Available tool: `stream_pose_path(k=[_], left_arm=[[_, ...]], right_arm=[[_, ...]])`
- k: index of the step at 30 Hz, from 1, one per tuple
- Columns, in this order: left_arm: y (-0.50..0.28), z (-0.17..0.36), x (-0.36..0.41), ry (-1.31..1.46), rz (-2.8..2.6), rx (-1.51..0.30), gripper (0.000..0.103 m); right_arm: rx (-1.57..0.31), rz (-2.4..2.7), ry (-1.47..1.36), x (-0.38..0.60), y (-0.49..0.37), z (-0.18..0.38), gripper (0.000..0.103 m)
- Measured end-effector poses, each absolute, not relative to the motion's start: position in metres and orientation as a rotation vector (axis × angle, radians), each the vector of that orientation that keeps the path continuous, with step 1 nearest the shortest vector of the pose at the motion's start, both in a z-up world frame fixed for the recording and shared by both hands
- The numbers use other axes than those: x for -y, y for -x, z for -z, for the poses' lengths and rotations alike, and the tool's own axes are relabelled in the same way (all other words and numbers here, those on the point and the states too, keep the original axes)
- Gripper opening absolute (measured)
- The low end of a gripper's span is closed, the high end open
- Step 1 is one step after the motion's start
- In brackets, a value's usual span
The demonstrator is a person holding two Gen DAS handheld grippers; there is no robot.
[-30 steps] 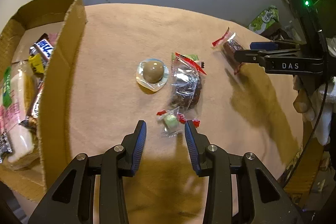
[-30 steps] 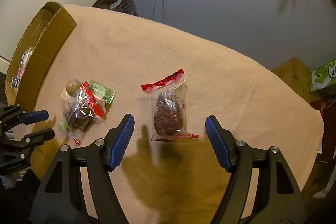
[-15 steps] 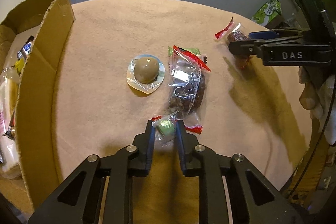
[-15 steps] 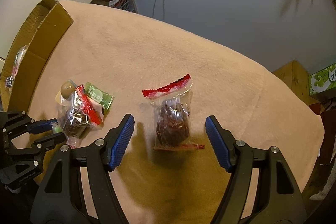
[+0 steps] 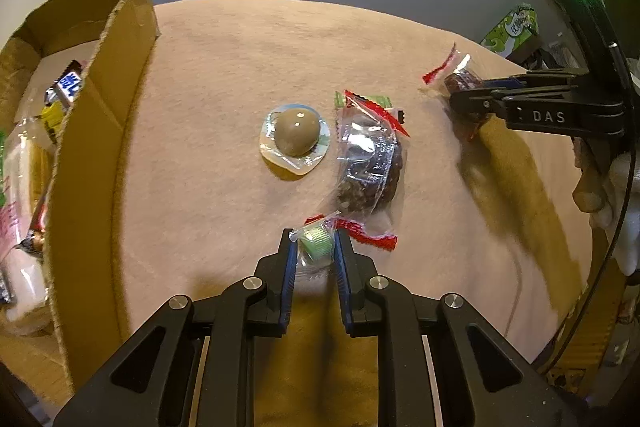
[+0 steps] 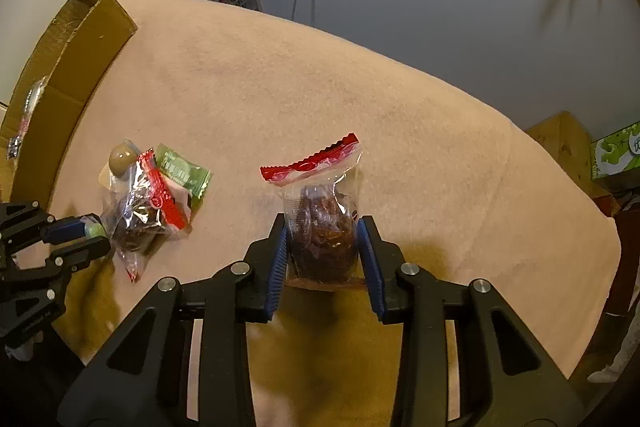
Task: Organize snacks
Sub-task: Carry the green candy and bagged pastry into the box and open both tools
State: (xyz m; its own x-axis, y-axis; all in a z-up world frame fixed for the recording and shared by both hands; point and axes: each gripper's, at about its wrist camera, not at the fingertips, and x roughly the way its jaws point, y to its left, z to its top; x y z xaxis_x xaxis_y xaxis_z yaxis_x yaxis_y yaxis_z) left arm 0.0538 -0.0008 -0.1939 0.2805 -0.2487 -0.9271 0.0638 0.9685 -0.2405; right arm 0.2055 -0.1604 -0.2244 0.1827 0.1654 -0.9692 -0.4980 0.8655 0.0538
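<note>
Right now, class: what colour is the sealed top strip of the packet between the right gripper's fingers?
Red, clearest in the right wrist view: sealed strip.

cardboard box (image 5: 100, 99) cropped left, green packet (image 5: 376, 101) half-hidden

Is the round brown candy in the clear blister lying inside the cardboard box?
No, the round brown candy lies on the beige cloth, apart from the cardboard box at the left.

A beige cloth-covered desk (image 5: 224, 75) carries an open cardboard box (image 5: 100, 99) at its left edge. Mid-desk lie a round brown sweet in a clear blister (image 5: 295, 135), a clear bag of dark snacks (image 5: 370, 171) overlapping a green packet (image 6: 185, 175), a small green candy (image 5: 317, 247) and another dark-snack bag (image 6: 322, 227).
</note>
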Motion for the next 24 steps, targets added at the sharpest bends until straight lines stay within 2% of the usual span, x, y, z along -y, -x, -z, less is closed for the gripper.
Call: stream_pose_path(k=[15, 24], left_arm=[[-0.043, 0.16, -0.032, 0.219, 0.17, -1.195, 0.017], [-0.04, 0.136, -0.065, 0.235, 0.106, -1.127, 0.017]], right_arm=[[-1.232, -0.507, 0.246, 0.177, -0.183, 0.181, 0.034], [-1.157, -0.599, 0.255, 0.144, -0.174, 0.137, 0.034]])
